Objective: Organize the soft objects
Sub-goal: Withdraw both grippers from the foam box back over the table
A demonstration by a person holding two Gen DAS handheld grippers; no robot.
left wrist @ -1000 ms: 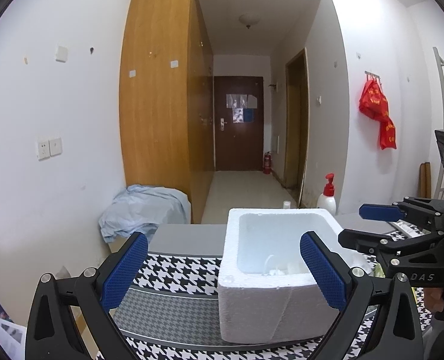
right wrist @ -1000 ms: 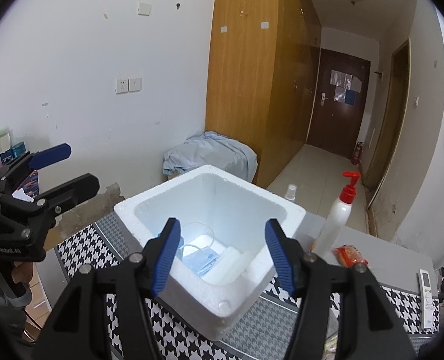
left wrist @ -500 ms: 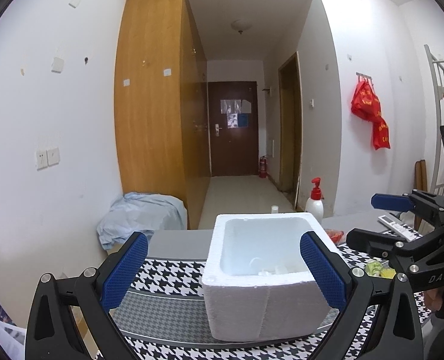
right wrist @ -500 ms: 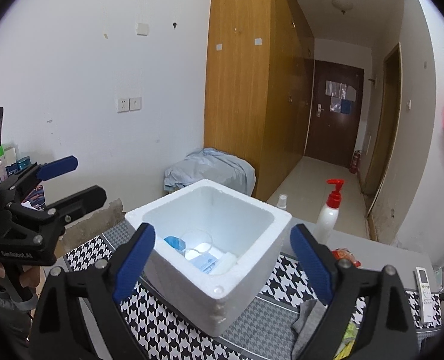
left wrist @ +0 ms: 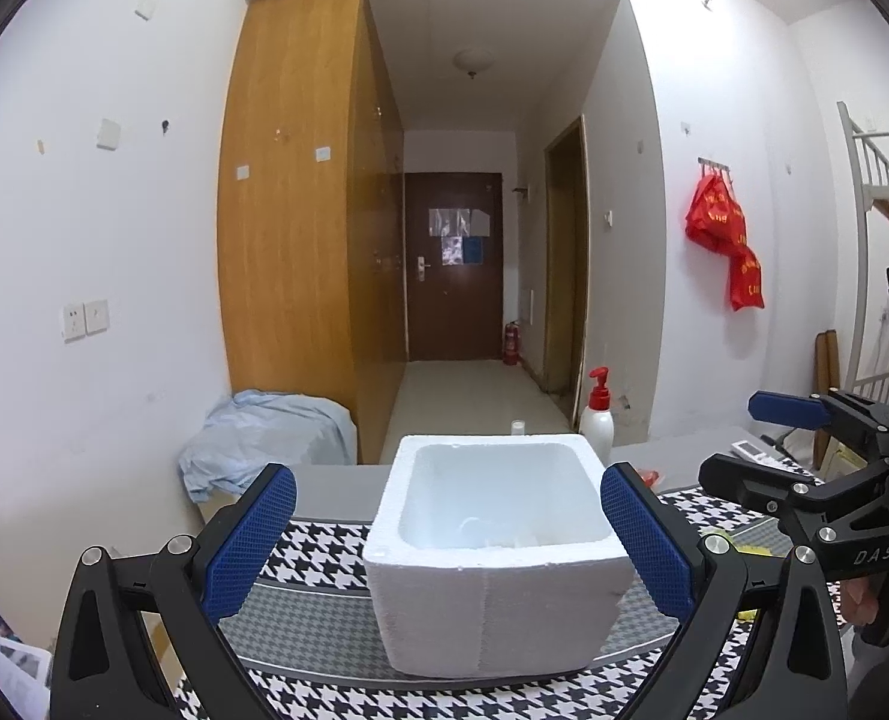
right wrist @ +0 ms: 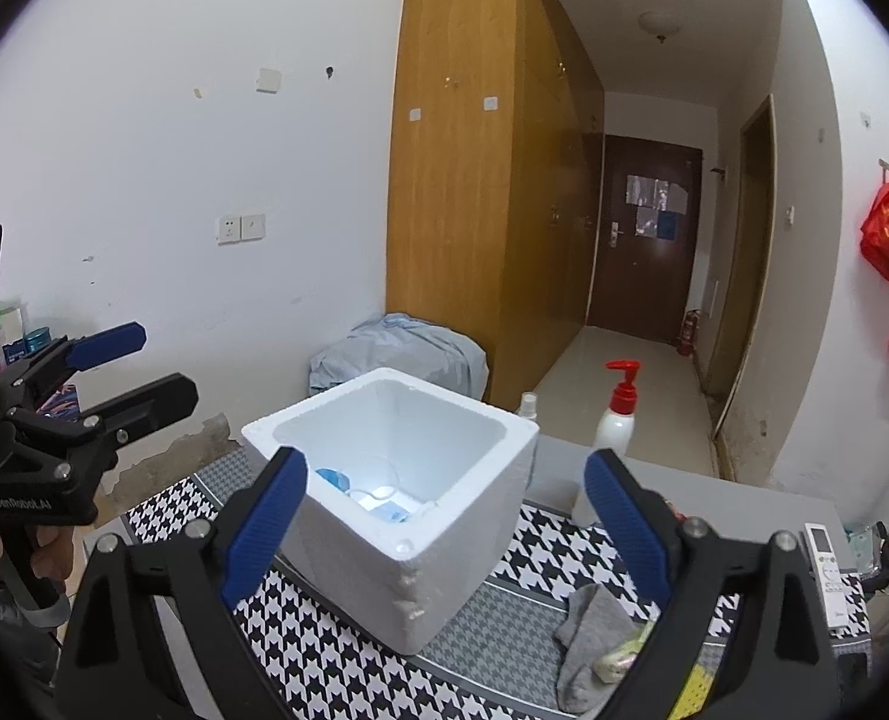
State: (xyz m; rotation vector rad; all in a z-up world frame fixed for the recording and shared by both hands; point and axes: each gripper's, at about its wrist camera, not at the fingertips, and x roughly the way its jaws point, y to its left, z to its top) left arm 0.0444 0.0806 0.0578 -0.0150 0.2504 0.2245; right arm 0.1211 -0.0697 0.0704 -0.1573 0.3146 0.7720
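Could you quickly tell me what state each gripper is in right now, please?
Left gripper: open, holding nothing; the foam box sits beyond its fingers.
Right gripper: open, jaws just been opening, nothing between them.

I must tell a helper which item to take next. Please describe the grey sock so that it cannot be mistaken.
Find the white foam box on the houndstooth mat. Right of it lies a crumpled grey sock; unlike the yellow-green thing touching it, it is plain grey.

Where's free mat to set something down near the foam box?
Free: the houndstooth mat in front of the foam box, and left of it. Crowded: right of the box, with the grey sock and yellow-green item; pump bottle behind.
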